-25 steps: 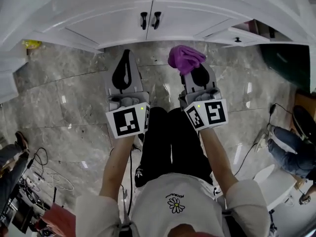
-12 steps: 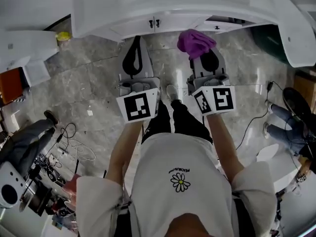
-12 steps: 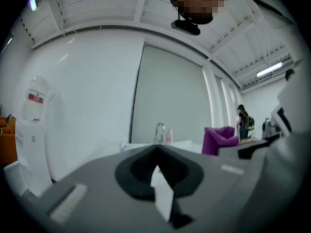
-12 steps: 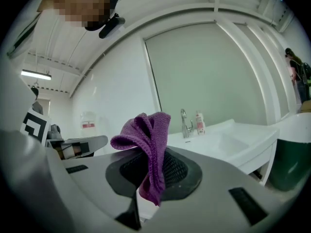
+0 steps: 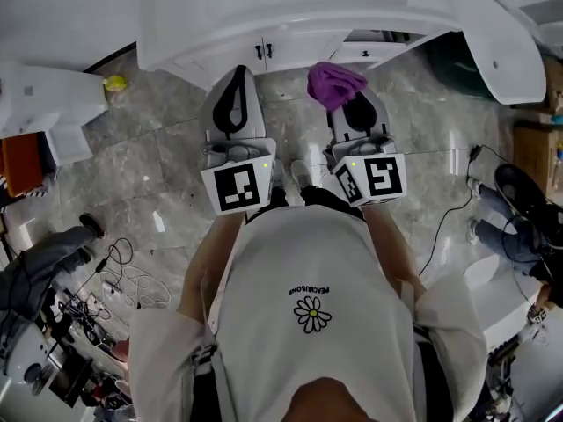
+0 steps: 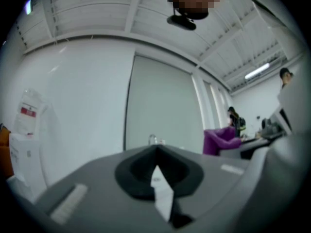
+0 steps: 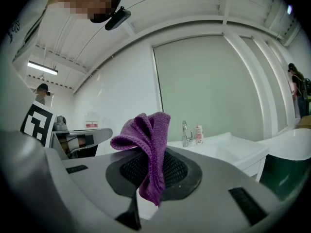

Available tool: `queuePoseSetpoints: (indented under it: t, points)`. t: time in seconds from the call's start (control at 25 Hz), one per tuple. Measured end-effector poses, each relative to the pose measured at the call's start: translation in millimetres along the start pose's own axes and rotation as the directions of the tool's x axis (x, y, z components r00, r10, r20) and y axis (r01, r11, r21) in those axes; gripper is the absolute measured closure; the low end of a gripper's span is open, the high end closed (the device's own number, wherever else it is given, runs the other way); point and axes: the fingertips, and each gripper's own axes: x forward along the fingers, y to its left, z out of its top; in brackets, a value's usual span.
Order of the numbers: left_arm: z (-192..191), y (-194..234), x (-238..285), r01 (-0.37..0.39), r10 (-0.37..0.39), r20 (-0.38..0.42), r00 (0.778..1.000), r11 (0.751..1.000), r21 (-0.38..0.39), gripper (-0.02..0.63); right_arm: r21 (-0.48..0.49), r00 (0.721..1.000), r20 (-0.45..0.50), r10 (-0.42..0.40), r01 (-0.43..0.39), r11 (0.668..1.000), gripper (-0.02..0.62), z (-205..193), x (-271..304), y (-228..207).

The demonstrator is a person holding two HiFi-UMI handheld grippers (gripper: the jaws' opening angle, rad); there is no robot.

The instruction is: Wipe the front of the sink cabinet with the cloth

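Note:
The purple cloth (image 5: 334, 83) is pinched in my right gripper (image 5: 345, 101), bunched above its shut jaws; in the right gripper view the cloth (image 7: 149, 144) hangs folded between them. My left gripper (image 5: 236, 82) is shut with nothing in it, held level with the right one. Both point at the white sink cabinet (image 5: 290, 47), whose two doors with dark handles (image 5: 262, 49) lie just beyond the jaw tips. The sink top with a tap (image 7: 185, 132) shows in the right gripper view. The left gripper (image 6: 156, 165) faces a pale wall.
A white fixture (image 5: 53, 104) with a yellow item (image 5: 114, 83) stands left. A white tub rim (image 5: 493, 51) curves at the right over a dark green bin (image 5: 457, 60). Cables (image 5: 123, 280) and seated people (image 5: 35, 262) lie on the grey marble floor (image 5: 149, 165).
The head view has risen and pulled back, so the cabinet looks smaller and farther. Both grippers keep their pose, the cloth still in the right one.

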Motion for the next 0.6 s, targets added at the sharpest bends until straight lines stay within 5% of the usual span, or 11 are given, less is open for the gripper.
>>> queuePoseSetpoints:
  t: [0.6]
  points:
    - [-8,7,-29,-0.008,0.008,-0.022,1.0,1.0,0.007,0.601,0.002,0.999,-0.031,-0.014,0.014,1.0,0.541,-6,-27,14]
